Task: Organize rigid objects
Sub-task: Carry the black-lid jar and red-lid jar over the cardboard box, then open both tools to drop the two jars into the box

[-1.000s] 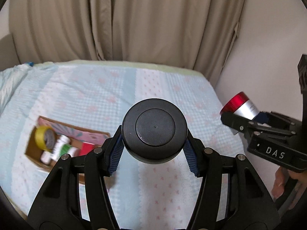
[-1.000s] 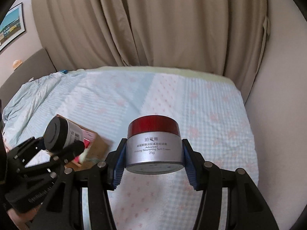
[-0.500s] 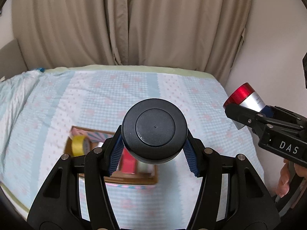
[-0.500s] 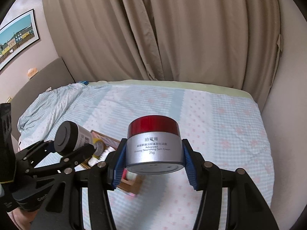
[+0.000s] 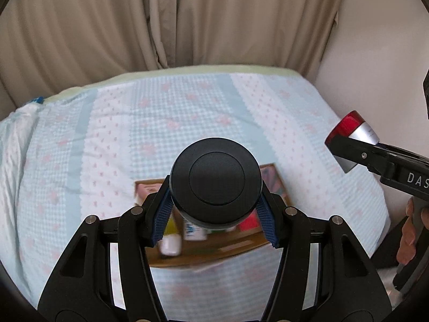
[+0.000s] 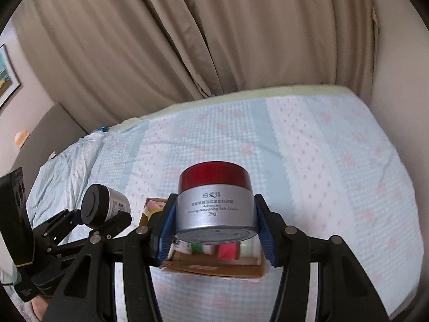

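Left wrist view is showing the bed (image 5: 187, 112) spreading under its checked cover, serving as the work surface. A cardboard box (image 5: 211, 252) is lying on it near the front edge, already holding small bottles and tubs, so it is likely acting as the collecting place. The left claw (image 5: 215, 209) is squeezing a black-lidded jar (image 5: 215, 179) above that box. The right claw (image 6: 215, 228) is clamping a red-lidded cream jar (image 6: 215, 201) by its silver sides, lid up, also hanging over the box, probably awaiting its turn to be lowered in.
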A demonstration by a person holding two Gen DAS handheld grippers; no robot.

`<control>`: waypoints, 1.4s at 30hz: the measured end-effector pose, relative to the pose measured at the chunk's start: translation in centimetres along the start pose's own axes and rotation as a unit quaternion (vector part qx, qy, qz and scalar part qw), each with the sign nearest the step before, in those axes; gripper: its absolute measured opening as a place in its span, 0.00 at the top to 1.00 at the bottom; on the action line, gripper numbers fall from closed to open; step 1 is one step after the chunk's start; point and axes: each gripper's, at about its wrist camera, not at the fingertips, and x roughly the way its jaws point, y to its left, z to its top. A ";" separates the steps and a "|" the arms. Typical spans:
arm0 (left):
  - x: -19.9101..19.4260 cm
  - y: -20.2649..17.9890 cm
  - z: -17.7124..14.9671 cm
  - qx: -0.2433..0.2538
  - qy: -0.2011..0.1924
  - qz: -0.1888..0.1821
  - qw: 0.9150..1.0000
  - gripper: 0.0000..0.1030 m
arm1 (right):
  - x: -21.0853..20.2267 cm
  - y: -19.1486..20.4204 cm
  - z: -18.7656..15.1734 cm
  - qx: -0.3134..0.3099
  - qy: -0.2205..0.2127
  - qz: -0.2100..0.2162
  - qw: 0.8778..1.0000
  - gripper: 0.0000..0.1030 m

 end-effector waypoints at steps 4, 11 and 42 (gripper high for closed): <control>3.0 2.6 0.1 -0.003 0.028 -0.007 1.000 0.48 | 3.3 1.2 -0.5 0.025 0.023 -0.004 0.999 0.51; 9.7 5.4 -0.8 -0.023 0.081 -0.019 0.996 0.48 | 10.2 2.2 -1.5 0.033 0.074 -0.001 0.997 0.51; 19.5 3.8 -3.0 0.037 0.168 -0.026 0.985 0.00 | 24.8 -2.4 -4.8 0.160 0.233 0.017 0.959 0.16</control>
